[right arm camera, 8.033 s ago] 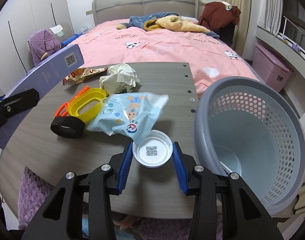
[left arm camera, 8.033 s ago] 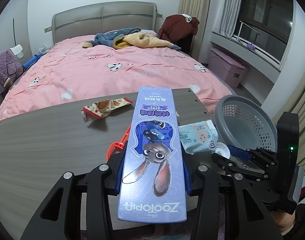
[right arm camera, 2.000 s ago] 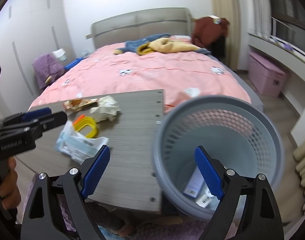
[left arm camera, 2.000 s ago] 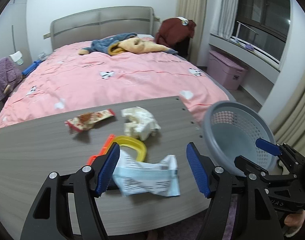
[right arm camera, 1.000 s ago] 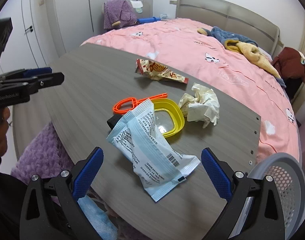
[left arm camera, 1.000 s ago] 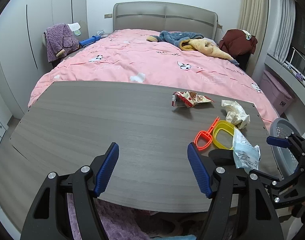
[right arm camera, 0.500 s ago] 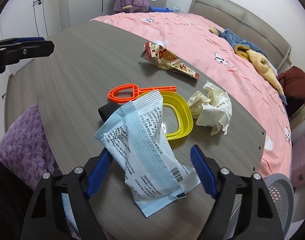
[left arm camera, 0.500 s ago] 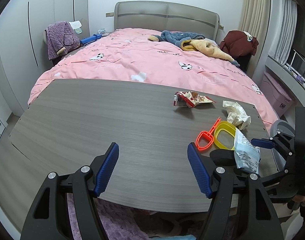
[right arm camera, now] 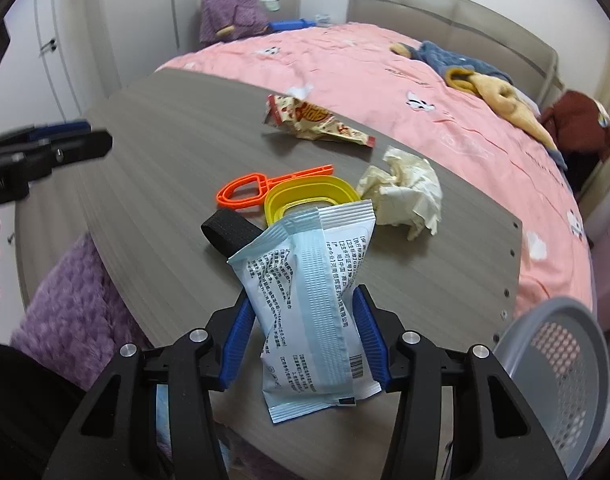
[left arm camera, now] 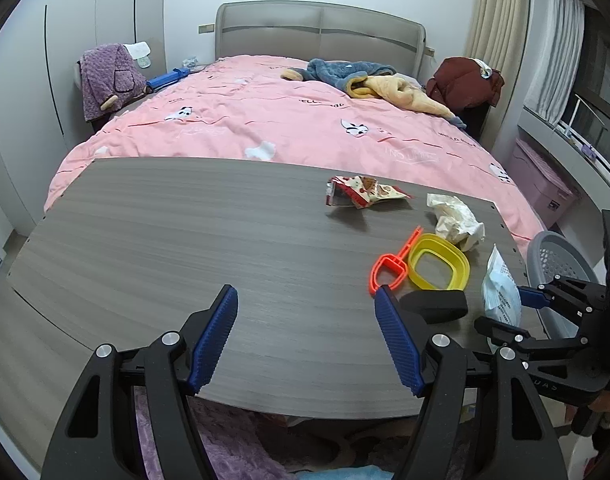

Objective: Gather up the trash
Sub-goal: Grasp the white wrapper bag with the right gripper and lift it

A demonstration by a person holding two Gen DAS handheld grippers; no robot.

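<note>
My right gripper [right arm camera: 305, 320] is shut on a pale blue wipes packet [right arm camera: 311, 300] and holds it at the table's near right corner; the packet also shows in the left wrist view [left arm camera: 501, 292]. My left gripper [left arm camera: 307, 332] is open and empty over the near edge of the grey table [left arm camera: 185, 232]. A red snack wrapper [left arm camera: 361, 194], a crumpled paper ball [left arm camera: 457, 220], a yellow lid ring [left arm camera: 439, 266], an orange plastic scoop [left arm camera: 389, 266] and a black band [left arm camera: 435, 304] lie on the table's right part. The grey trash basket [right arm camera: 561, 380] stands just right of the table.
A pink bed [left arm camera: 285, 128] with clothes on it lies behind the table. A purple fluffy cloth [right arm camera: 73, 312] is below the table's near edge. A pink storage box [left arm camera: 545, 184] stands by the window wall at right.
My right gripper has closed on the wipes packet and lifted it off the table. My left gripper has stayed open and nearly still.
</note>
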